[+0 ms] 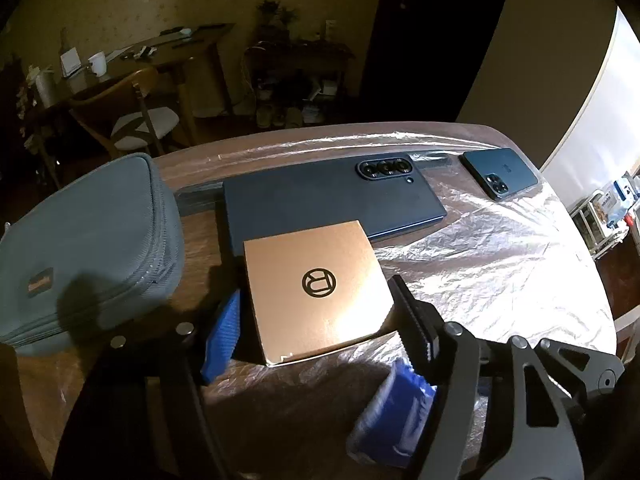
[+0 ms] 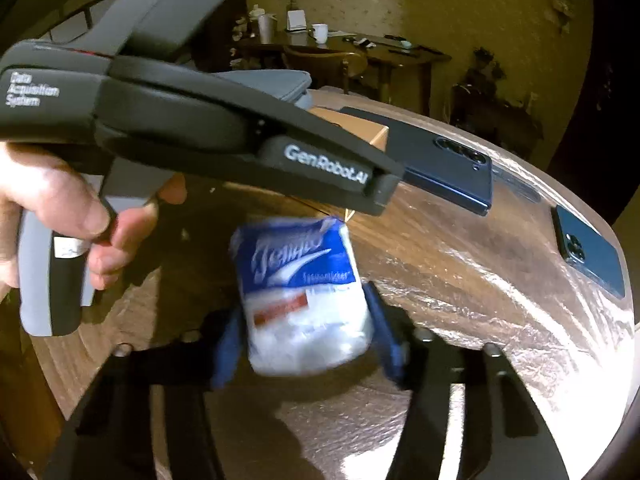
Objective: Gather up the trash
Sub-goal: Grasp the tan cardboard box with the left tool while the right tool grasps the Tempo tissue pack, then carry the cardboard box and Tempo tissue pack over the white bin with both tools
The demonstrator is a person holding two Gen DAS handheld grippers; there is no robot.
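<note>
The left gripper has its blue pads against both sides of a flat gold box. The box is shut, so what is inside cannot be seen. It lies on the worktop, and its far corner sits on a big dark blue phone.

The right gripper squeezes a blue and white tissue pack between its blue pads. The pack is soft and crinkly and a bit blurry. It is close to the worktop, but whether it touches cannot be told. In the left wrist view the pack shows just beside the gold box, on the near right.

A grey zip pouch sits at the left of the worktop. It is zipped up, so its inside is hidden.

A smaller dark phone lies face down near the far right edge, well apart from the box.

The worktop is brown wood with a shiny clear plastic sheet over it, all wrinkly and bright.

A person's hand holds the handle of the left gripper.

The room behind is dim. There is a wooden table with a white mug on it and a wooden chair with a pale seat.
</note>
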